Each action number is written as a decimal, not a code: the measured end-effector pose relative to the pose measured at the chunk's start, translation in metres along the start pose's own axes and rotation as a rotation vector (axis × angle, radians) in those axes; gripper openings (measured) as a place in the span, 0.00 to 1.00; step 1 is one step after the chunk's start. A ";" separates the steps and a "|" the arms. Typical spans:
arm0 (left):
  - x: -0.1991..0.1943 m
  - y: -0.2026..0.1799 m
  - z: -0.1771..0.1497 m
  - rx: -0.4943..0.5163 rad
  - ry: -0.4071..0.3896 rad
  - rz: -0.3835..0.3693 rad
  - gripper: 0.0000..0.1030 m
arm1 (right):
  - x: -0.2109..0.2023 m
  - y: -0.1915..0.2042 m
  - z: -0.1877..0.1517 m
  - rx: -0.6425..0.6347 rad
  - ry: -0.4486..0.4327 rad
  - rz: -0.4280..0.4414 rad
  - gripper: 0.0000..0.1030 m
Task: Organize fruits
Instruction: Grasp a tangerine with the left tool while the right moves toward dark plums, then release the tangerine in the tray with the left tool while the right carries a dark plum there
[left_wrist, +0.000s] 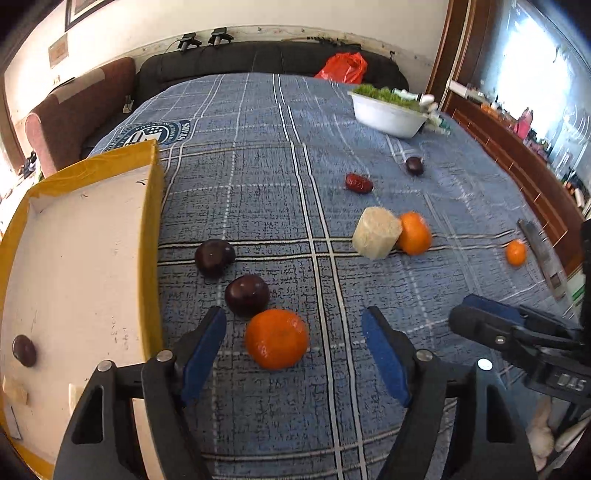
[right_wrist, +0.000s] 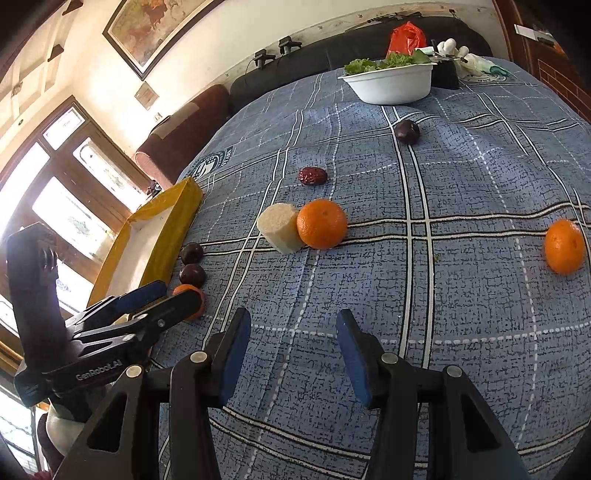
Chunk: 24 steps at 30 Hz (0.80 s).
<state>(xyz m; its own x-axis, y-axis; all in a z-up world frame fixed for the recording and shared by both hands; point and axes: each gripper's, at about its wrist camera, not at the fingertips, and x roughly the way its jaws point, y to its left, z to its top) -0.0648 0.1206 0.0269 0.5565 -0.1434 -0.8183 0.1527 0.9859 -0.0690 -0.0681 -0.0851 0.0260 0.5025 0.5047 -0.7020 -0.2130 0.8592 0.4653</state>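
Both the left claw (left_wrist: 293, 341) and the right claw (right_wrist: 293, 332) are held open and empty. A mandarin (left_wrist: 277, 339) is framed between the left claw's fingers on the tabletop (left_wrist: 258, 184), beside the yellow-edged box (left_wrist: 74, 258), in which one plum (left_wrist: 24, 350) is seen.

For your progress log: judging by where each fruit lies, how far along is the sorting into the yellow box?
Done: one dark plum lies in the yellow box.
In hand: nothing gripped; the left hand-held gripper is open around the nearest orange. The right hand-held gripper is open and empty.
Left on the cloth: two plums beside the box, a far plum, the red date and two more oranges.
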 end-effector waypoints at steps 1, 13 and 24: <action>0.006 -0.001 0.000 0.003 0.018 0.016 0.70 | 0.000 -0.001 0.000 0.002 0.000 0.001 0.51; -0.038 0.033 -0.010 -0.090 -0.076 -0.016 0.32 | 0.011 0.027 0.013 -0.049 0.009 0.046 0.52; -0.095 0.091 -0.023 -0.189 -0.188 0.008 0.32 | 0.093 0.113 0.031 -0.229 0.116 0.062 0.52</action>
<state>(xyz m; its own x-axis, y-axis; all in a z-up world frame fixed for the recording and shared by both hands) -0.1223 0.2258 0.0855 0.7016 -0.1319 -0.7002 0.0024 0.9831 -0.1828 -0.0194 0.0560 0.0299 0.3859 0.5521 -0.7391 -0.4311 0.8162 0.3846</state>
